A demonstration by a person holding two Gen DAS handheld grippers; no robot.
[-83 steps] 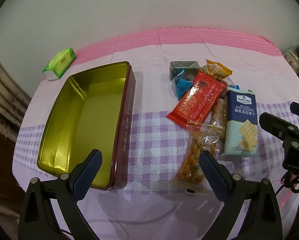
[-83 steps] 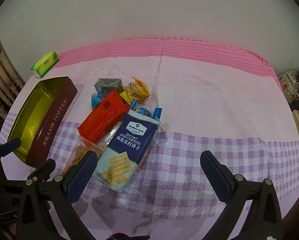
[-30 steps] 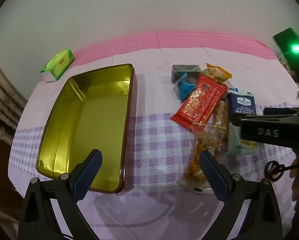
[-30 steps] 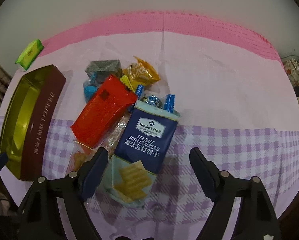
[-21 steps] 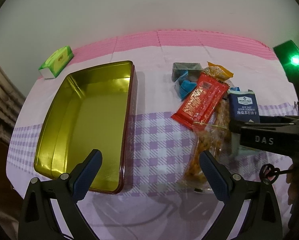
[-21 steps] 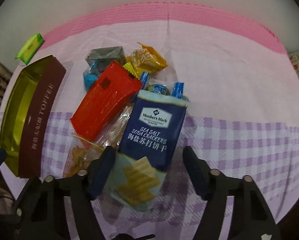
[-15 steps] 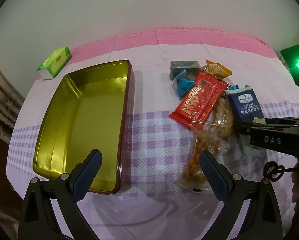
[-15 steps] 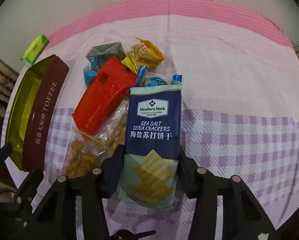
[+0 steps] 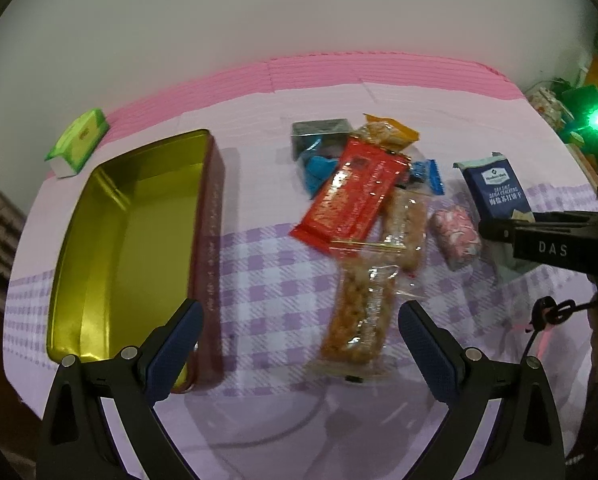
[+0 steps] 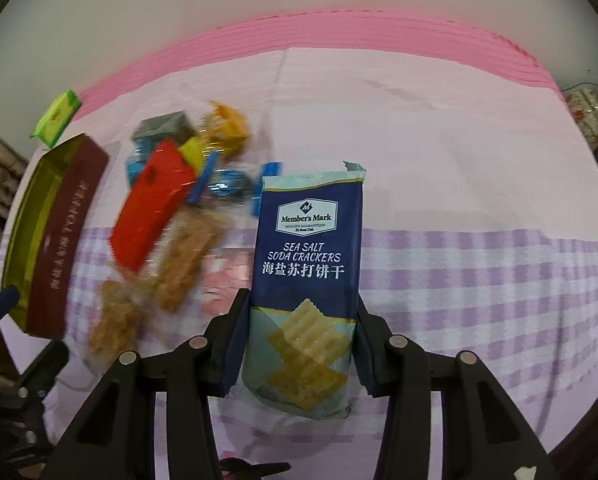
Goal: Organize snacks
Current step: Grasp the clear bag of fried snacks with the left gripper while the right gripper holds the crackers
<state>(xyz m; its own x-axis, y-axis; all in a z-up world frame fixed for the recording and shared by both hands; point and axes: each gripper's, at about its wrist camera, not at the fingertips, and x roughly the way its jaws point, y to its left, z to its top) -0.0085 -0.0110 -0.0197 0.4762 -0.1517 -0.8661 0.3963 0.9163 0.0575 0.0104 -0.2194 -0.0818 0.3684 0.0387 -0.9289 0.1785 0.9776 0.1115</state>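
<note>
- The right tongs (image 10: 297, 344) are closing on the cracker pack (image 10: 309, 264), with one pad on each side of its lower part. The pack points away over the checked cloth of the surface (image 10: 479, 272), just to the right of the snack pile.
- The pack is soft and slippery. It could bend, slip out or crush the crackers if the squeeze is too weak or too hard.
- The gold tin (image 9: 131, 240) waits empty on the far left of the pile. Carrying the pack there, it could bump the red pack (image 9: 349, 200) or the clear peanut bar (image 9: 359, 312).
- The left tongs (image 9: 299, 344) are wide apart and hold nothing.
- The pile looks blurry in the right view, so small candies are hard to tell.
- The pack's bottom end hides behind the tongs.
</note>
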